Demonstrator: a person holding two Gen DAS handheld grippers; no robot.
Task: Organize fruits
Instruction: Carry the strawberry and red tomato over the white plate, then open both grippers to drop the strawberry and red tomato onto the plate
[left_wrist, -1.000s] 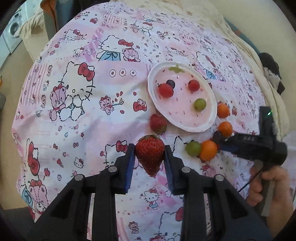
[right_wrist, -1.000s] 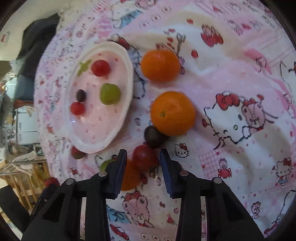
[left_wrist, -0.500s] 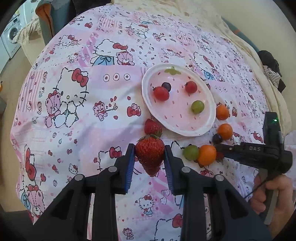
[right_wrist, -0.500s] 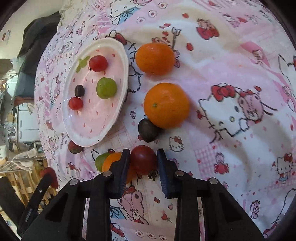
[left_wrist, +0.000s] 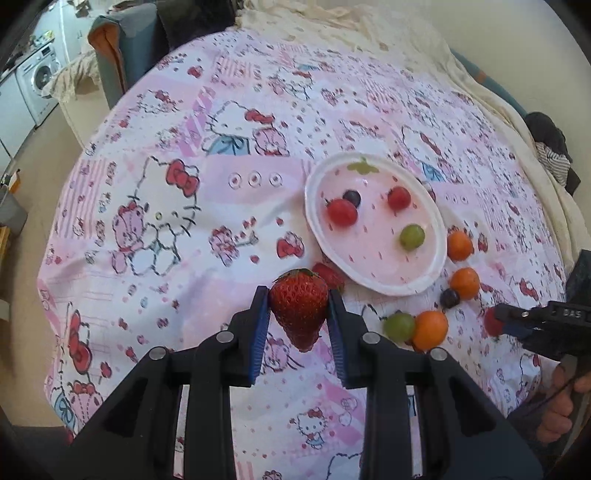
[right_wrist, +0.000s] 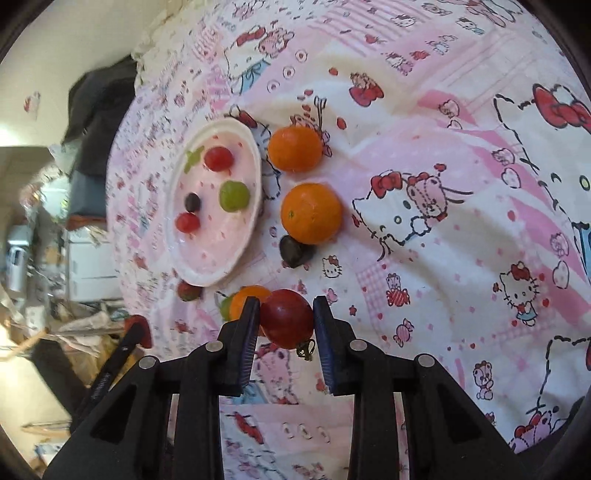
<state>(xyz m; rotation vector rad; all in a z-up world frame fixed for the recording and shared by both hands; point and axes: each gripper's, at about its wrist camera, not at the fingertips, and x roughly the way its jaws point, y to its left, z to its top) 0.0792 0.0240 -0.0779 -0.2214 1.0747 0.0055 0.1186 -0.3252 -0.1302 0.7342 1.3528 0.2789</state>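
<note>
Biggest thing in view is the Hello Kitty sheet (left_wrist: 177, 206), rumpled and soft, so anything round set on it can roll along a fold. That's risk number one for the loose fruit.

Next down, the white plate (left_wrist: 314, 221), sitting on that soft sheet with two cherry tomatoes, a green grape and a dark grape already in it. It's shallow, and if a gripper leans on the rim I'd guess it tips and the small stuff rolls out.

The left gripper (left_wrist: 298, 314) has its pads pinching a strawberry (left_wrist: 298, 308), held up off the sheet just short of the plate, with another strawberry (left_wrist: 330, 275) lying by the rim behind it. Strawberries are soft, so too much squeeze bruises it, and the tapered shape could slip out downward.

The right gripper (right_wrist: 285, 321) is closed around a red grape (right_wrist: 286, 318), lifted near the orange and green pair at the plate's near edge. It's smooth and round, held at the widest point only, so it could pop out sideways.

Both arms heading for the same plate could bump each other, I think.

Smallest: the mandarins (right_wrist: 311, 213) and the dark grape (right_wrist: 291, 251) touching one of them. A nudge there scatters them.
</note>
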